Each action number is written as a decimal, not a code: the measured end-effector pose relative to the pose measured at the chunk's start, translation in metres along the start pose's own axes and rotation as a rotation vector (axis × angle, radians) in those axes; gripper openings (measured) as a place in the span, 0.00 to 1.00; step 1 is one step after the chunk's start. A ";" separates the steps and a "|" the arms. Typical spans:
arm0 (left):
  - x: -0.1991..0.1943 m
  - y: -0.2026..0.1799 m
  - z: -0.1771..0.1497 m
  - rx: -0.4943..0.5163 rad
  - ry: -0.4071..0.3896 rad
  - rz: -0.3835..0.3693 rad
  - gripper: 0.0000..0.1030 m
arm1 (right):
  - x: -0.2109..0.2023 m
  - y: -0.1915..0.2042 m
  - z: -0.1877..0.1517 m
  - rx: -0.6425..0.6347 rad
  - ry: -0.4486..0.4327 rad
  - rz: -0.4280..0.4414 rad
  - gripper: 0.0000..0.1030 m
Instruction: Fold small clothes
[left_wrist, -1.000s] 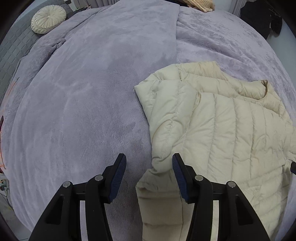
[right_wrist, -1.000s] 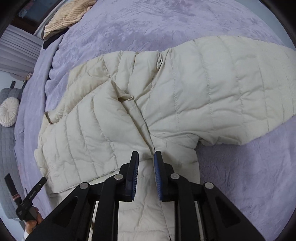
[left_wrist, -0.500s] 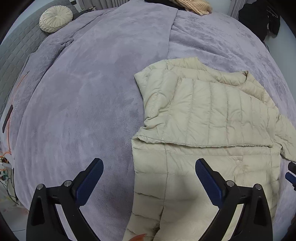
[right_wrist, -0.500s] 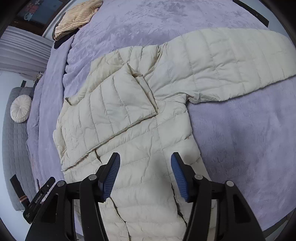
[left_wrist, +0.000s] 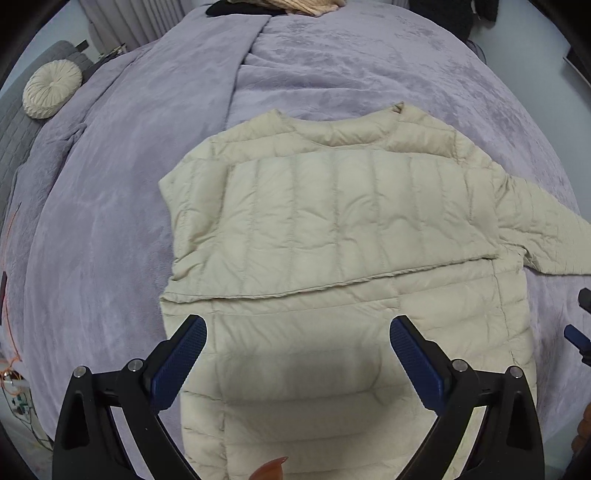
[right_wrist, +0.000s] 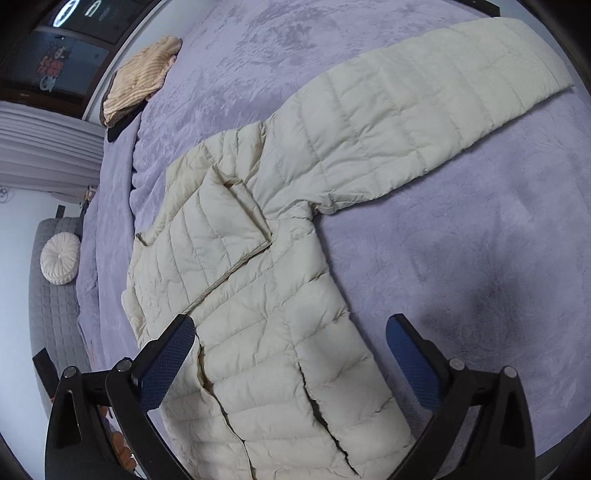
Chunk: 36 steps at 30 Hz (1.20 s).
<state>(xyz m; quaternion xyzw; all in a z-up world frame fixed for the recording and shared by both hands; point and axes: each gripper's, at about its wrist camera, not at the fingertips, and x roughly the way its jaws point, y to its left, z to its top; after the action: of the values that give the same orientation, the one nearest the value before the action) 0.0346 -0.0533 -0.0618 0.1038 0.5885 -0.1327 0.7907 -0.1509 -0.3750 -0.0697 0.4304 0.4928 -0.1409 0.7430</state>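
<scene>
A cream quilted puffer jacket (left_wrist: 332, 229) lies flat on the purple bed cover (left_wrist: 110, 206). Its left sleeve is folded across the chest. Its right sleeve (right_wrist: 424, 107) lies stretched out to the side. My left gripper (left_wrist: 298, 345) is wide open and empty, held above the jacket's lower body. My right gripper (right_wrist: 290, 347) is wide open and empty, above the jacket's hem near its right side (right_wrist: 280, 332). The right gripper's blue tip (left_wrist: 574, 334) shows at the right edge of the left wrist view.
A round cream cushion (left_wrist: 51, 90) rests on a grey quilted sofa (right_wrist: 55, 314) to the left. A tan striped garment (right_wrist: 142, 79) lies at the bed's far end. Grey curtains (right_wrist: 44, 147) hang behind. The bed's front edge is close below the grippers.
Both grippers let go of the folded left sleeve, opened wide and pulled back and up from the jacket. The sleeve now lies flat across the chest.
</scene>
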 end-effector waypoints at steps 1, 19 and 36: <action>0.002 -0.009 0.001 0.007 0.007 0.000 0.97 | -0.002 -0.006 0.003 0.013 -0.002 0.009 1.00; 0.036 -0.113 0.012 0.119 0.080 -0.030 0.97 | -0.036 -0.159 0.091 0.432 -0.216 0.130 1.00; 0.047 -0.136 0.021 0.129 0.092 -0.010 0.97 | -0.033 -0.225 0.146 0.694 -0.364 0.289 0.39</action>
<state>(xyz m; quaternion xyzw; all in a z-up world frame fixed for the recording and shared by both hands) 0.0207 -0.1928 -0.1016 0.1576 0.6150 -0.1693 0.7539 -0.2201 -0.6286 -0.1335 0.6881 0.2112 -0.2667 0.6409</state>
